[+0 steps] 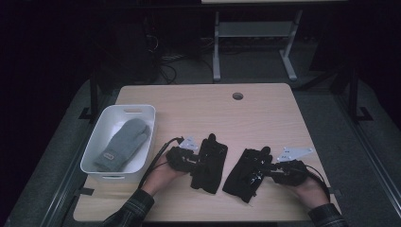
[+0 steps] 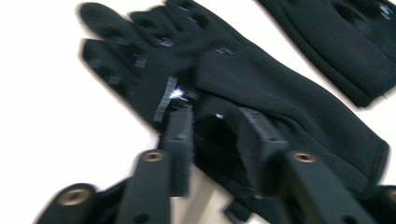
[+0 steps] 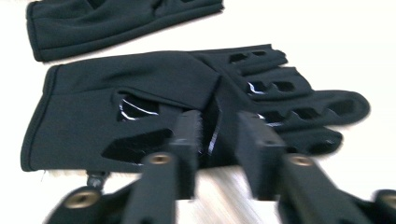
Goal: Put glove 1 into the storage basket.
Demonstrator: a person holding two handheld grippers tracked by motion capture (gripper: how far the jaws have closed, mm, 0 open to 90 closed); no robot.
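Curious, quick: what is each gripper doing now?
Left gripper: open, jaws astride the left black glove.
Right gripper: around the right black glove; grip cannot be told.

- The left gripper (image 1: 201,158) is held low over the table, jaws parted, its hand (image 1: 163,175) behind it.
- The right gripper (image 1: 265,171) is held low and level, jaws narrowed, hand (image 1: 309,189) behind.
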